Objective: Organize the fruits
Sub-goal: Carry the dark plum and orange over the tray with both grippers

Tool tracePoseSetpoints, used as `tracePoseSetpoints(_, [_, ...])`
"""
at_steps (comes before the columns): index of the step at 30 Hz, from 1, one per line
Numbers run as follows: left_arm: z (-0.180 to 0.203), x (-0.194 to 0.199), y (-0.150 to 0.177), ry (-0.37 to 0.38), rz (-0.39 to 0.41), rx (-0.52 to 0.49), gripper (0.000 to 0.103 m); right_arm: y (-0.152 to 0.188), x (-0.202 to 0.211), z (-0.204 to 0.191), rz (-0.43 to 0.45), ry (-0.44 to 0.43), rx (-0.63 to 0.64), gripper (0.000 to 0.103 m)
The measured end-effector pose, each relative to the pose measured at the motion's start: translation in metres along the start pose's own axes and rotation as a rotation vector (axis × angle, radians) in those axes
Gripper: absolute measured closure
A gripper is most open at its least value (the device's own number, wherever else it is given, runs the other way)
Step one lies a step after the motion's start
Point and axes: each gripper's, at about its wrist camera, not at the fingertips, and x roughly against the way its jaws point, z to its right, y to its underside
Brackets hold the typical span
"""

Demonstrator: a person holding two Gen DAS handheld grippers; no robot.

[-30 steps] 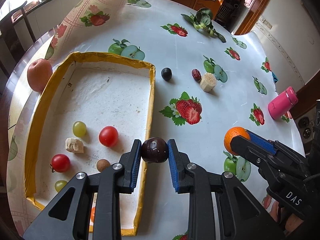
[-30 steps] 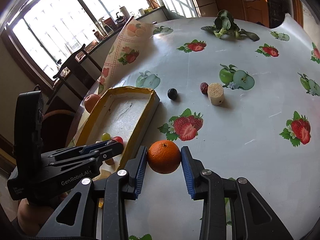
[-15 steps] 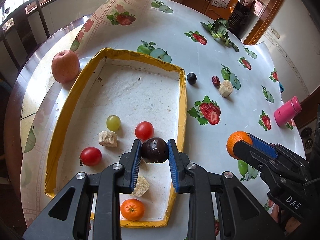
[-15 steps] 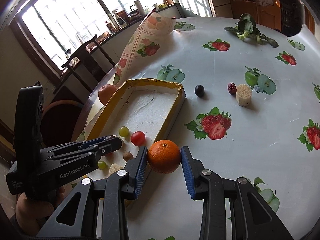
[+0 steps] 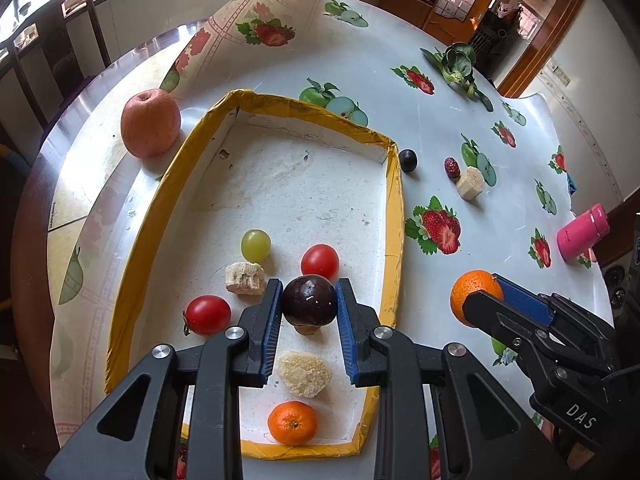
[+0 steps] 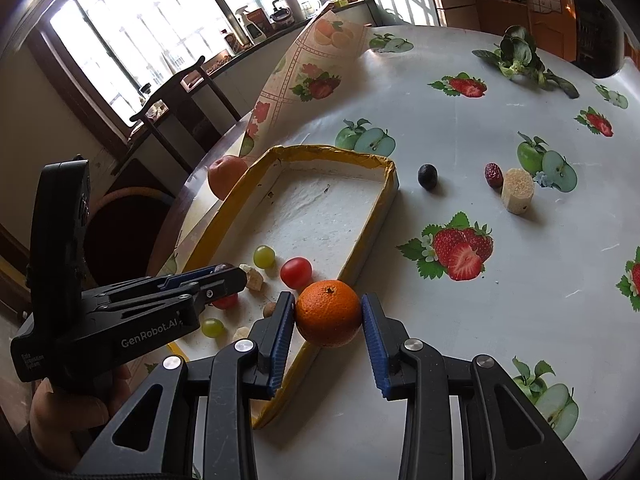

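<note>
**Both tongs carry fruit at the yellow-edged tray**

The left gripper (image 5: 309,307) is closed on a dark plum (image 5: 309,300), its blue pads pressed against both sides, and holds it in the air over the near half of the tray (image 5: 394,216). The right gripper (image 6: 329,318) clamps an orange (image 6: 329,313) the same way, above the tray's right-hand rim, near its front corner.

Inside the tray lie a green grape (image 5: 255,245), two cherry tomatoes (image 5: 319,261) (image 5: 208,315), a pale crumbly chunk (image 5: 244,277), a second pale lump (image 5: 305,374) and a small mandarin (image 5: 293,423). A small brown thing (image 5: 307,329) peeks out under the plum; it may be a nut, but too little of it shows to tell.

Outside the tray, on the fruit-printed tablecloth (image 5: 280,64), an apple (image 5: 150,123) sits just beside the left wall. A small dark fruit (image 5: 408,160) rests near the far right corner. Further right, a red date (image 5: 451,167) touches a pale cylinder (image 5: 471,183). A pink bottle (image 5: 583,232) lies well apart at the table's edge, and a leafy green (image 5: 458,65) lies at the far side.
</note>
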Motion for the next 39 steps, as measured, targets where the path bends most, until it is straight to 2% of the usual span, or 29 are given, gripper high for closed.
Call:
tracePoseSetpoints(9, [-0.015, -0.011, -0.009, 0.003, -0.019, 0.025, 0.079, -0.008, -0.021, -0.005, -0.028, -0.016, 0.007, 0.068])
tracePoseSetpoints(14, [-0.027, -0.018, -0.035, 0.018, -0.012, 0.054, 0.079, -0.023, -0.038, -0.013, -0.035, -0.030, 0.025, 0.068])
tracePoseSetpoints(22, [-0.035, -0.051, -0.072, -0.018, -0.038, 0.054, 0.079, -0.057, -0.088, -0.024, -0.076, -0.022, 0.067, 0.068])
tracePoseSetpoints(34, [-0.036, -0.090, -0.061, -0.045, -0.120, 0.031, 0.079, -0.053, -0.134, -0.023, -0.161, 0.026, 0.127, 0.068])
tracePoseSetpoints(39, [-0.036, -0.088, -0.060, -0.071, -0.121, 0.043, 0.072, -0.051, -0.135, -0.030, -0.165, 0.045, 0.170, 0.066])
